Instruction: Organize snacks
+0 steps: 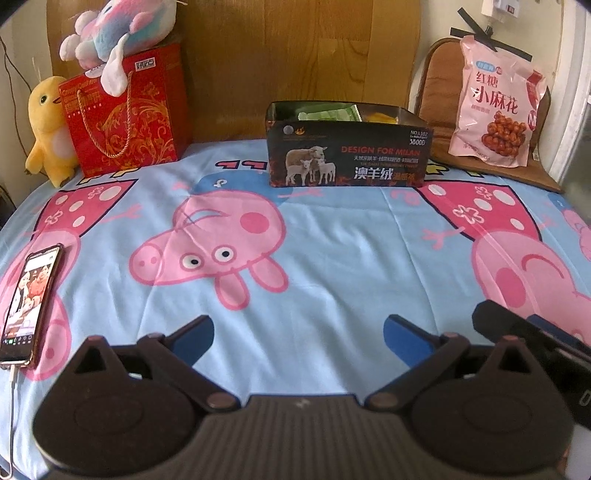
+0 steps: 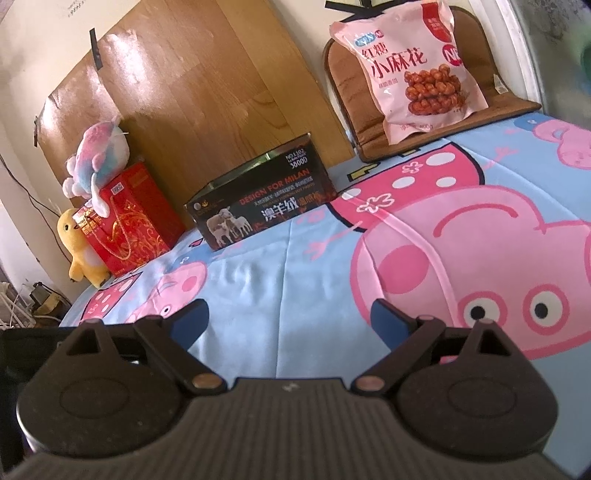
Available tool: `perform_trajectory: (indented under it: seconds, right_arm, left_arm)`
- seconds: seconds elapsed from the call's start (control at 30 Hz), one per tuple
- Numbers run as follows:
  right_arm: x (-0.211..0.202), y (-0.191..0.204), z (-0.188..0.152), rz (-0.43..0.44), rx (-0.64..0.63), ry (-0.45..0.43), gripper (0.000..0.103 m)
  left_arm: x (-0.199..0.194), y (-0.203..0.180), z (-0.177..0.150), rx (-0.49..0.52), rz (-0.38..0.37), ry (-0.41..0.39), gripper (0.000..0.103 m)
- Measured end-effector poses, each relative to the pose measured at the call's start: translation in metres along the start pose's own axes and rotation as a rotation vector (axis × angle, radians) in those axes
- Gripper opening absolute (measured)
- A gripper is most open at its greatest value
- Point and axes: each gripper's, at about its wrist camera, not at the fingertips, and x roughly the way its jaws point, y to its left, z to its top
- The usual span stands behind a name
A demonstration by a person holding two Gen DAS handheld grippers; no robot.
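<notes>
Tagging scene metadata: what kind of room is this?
Most likely a home bedroom: the work surface looks like a bed under a cartoon-pig sheet, with a yellow plush chick and a pastel plush against the wall, and a phone lying plugged in.

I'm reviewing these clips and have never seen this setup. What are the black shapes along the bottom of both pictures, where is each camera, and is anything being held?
There is no robot here: a person holds a two-finger gripper in each hand, and a camera on each looks forward along its fingers. The black shapes are the grippers' own bodies.

One picture comes from the left gripper, the other from the right gripper. Both are open and hold nothing.

They face a bed with a cartoon pig sheet. On it stands a dark open box with some packets inside. A pink snack bag leans on a brown cushion. A red gift bag, two plush toys and a phone are on the left.
</notes>
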Motion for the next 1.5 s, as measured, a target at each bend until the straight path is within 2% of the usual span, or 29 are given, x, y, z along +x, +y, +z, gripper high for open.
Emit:
perform_trajectory:
  seconds: [0.23,1.5]
  right_arm:
    - [-0.001,0.000,-0.002,0.011,0.000,0.003,0.096]
    - [0.004,-0.010,-0.004,0.010,0.016,0.024,0.096]
  left_arm:
    - [0.001,-0.005,-0.002,0.016,0.004,0.013,0.099]
    - [0.015,-0.005,-0.003,0.019,0.060,0.043,0.100]
